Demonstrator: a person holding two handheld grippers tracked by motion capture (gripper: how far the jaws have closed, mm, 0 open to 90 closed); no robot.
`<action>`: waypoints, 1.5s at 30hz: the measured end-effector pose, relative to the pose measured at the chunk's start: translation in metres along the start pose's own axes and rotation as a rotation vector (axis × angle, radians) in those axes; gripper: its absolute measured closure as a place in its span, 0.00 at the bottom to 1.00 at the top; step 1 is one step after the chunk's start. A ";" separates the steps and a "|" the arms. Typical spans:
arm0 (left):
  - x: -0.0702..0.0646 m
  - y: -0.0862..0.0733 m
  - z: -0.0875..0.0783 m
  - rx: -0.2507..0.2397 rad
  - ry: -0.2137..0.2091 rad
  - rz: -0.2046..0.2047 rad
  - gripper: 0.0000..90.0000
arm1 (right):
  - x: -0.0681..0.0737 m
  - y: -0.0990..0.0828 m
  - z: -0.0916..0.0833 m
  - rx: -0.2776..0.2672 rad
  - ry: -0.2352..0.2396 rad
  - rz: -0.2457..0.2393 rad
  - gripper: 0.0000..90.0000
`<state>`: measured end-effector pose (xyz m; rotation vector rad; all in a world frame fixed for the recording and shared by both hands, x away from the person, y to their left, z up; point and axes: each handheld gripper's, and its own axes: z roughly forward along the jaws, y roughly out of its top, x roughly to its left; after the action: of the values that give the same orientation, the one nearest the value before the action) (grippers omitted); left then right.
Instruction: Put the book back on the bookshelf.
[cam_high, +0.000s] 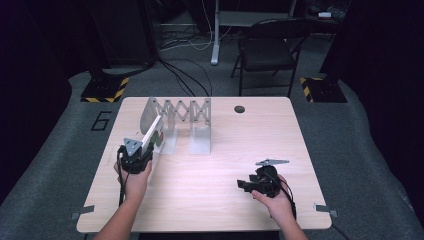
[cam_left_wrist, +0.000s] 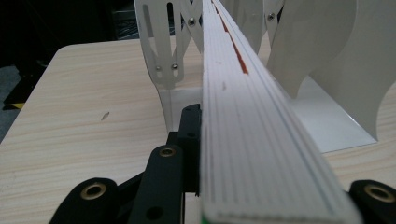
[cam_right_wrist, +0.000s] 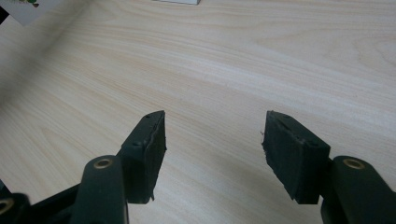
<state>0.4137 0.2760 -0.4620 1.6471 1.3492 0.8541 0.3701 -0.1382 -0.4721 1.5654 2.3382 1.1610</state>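
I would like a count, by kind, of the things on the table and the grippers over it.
Book, white page edges, in the left gripper: 1
White expanding book rack: 1
Grippers, with the right gripper: 2
Total: 4

High view looks forward and down over the whole table (cam_high: 210, 200). Left gripper view sits close, facing the rack (cam_left_wrist: 163, 56), shared with the high view. Right gripper view looks closely at bare tabletop, probably mid-table.

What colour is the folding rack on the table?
White, seen best in the left gripper view: the expandable rack.
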 end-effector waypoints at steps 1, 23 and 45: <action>-0.001 0.000 0.003 -0.012 0.001 -0.018 0.84 | 0.000 0.000 0.000 0.000 0.000 0.004 0.43; 0.001 0.003 0.027 -0.017 0.014 -0.038 0.84 | -0.004 -0.005 -0.004 -0.007 -0.014 0.020 0.43; -0.002 0.000 0.040 0.007 0.012 -0.029 0.82 | -0.006 -0.011 -0.008 -0.009 -0.028 0.027 0.43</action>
<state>0.4490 0.2673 -0.4793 1.6256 1.3829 0.8445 0.3614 -0.1497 -0.4754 1.6049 2.2983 1.1451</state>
